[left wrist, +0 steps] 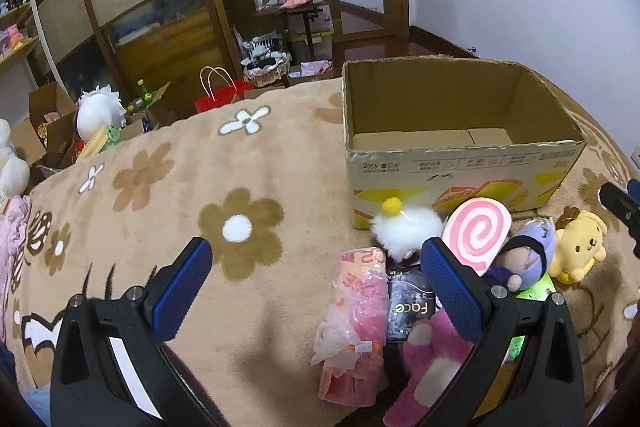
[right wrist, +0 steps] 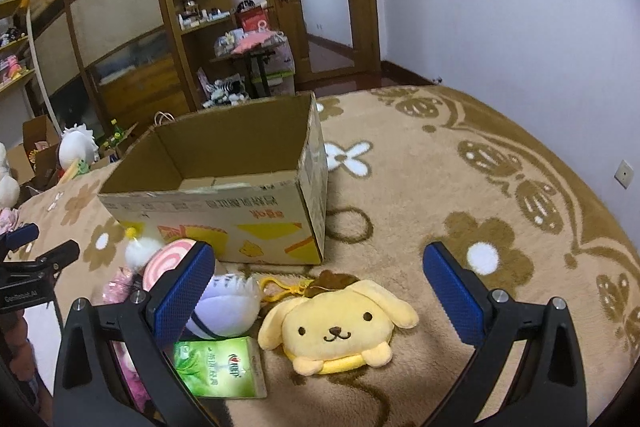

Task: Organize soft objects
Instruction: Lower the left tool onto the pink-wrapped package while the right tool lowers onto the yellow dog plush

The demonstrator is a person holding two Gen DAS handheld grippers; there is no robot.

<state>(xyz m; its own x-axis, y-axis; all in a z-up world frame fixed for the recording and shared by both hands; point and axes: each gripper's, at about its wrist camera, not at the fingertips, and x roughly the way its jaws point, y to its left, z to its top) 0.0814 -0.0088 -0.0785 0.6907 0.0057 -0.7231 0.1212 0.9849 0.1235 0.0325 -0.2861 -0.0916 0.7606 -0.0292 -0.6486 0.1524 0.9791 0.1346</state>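
An open cardboard box (left wrist: 460, 151) stands empty on the flowered blanket; it also shows in the right wrist view (right wrist: 224, 223). In front of it lies a pile of soft things: a yellow dog plush (right wrist: 336, 327), a purple-haired doll (left wrist: 528, 255), a pink swirl lollipop plush (left wrist: 476, 231), a white pompom plush (left wrist: 408, 229), a pink bagged cloth (left wrist: 356, 323), a black "Face" pack (left wrist: 408, 307), a pink plush (left wrist: 428, 371) and a green tissue pack (right wrist: 218, 367). My left gripper (left wrist: 316, 287) is open above the pile's left side. My right gripper (right wrist: 318, 287) is open above the yellow dog.
The blanket (left wrist: 200, 211) covers a bed. Beyond its far edge are wooden cabinets (left wrist: 152, 7), a red paper bag (left wrist: 220, 95), boxes of clutter (left wrist: 52, 131) and a small table (left wrist: 300, 11). A white wall (right wrist: 500, 7) is at the right.
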